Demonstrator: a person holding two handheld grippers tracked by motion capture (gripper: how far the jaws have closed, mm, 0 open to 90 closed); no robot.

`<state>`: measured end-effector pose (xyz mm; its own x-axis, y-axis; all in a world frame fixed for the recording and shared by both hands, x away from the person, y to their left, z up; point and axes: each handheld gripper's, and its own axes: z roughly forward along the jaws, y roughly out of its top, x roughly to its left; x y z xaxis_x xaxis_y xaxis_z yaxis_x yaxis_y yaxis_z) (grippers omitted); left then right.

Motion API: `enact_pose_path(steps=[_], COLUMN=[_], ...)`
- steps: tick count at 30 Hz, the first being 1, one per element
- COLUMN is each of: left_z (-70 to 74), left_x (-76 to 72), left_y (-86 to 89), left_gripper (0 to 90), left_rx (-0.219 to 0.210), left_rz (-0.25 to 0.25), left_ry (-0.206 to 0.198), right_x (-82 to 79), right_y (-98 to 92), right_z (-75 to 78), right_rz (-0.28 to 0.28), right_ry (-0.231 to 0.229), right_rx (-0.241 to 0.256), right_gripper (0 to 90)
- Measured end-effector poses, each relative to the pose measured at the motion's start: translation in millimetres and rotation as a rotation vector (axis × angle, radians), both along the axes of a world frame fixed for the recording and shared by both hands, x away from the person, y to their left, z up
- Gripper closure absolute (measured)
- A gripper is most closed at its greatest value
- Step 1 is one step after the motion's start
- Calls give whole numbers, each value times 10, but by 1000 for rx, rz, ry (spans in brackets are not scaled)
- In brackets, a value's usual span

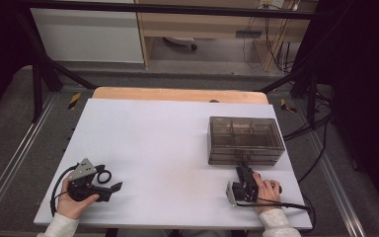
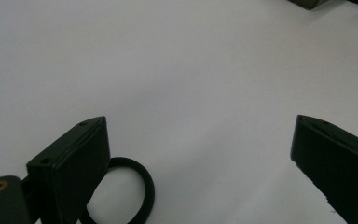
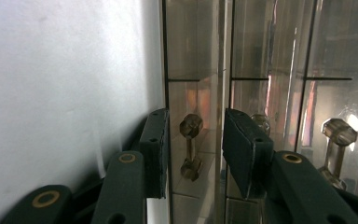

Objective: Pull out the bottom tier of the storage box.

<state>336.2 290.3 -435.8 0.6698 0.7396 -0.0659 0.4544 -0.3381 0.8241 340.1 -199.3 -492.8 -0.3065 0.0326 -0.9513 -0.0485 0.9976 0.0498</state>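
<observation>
right gripper (image 3: pixel 193 140) jaws apart around drawer knob (image 3: pixel 191 127) | left gripper (image 2: pixel 200 154) jaws wide, ring (image 2: pixel 140 182) beside

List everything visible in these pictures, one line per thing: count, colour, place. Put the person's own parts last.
Table top: one, white, under everything; a strip of wood shows at its far edge.
Drawer box: one, smoky clear plastic, right side of the table.
Drawer knobs: three visible, clear, on the box front in the right gripper view.
Ring: one, black, flat on the table near the left edge.
Cabinet: one, white, beyond the table.
Left gripper: one, black, open, fingers beside the ring.
Right gripper: one, black, open, fingers either side of a knob, not touching it.
Hands: two, with white sleeves, at the near edge.
</observation>
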Motion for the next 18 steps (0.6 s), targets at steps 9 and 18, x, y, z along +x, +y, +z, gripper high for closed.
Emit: enact_pose_path(steps=[9, 18], left_z=[-2, -4], left_x=[2, 4], left_y=[-4, -1], left_gripper=[45, 45], left_rx=[1, 0], left_rz=[-2, -1], left_ry=[0, 2], right_x=[44, 65], right_y=[0, -5], right_z=[9, 8], right_rz=[0, -3], right_ry=[10, 15], right_rx=[3, 9], right_gripper=[603, 632])
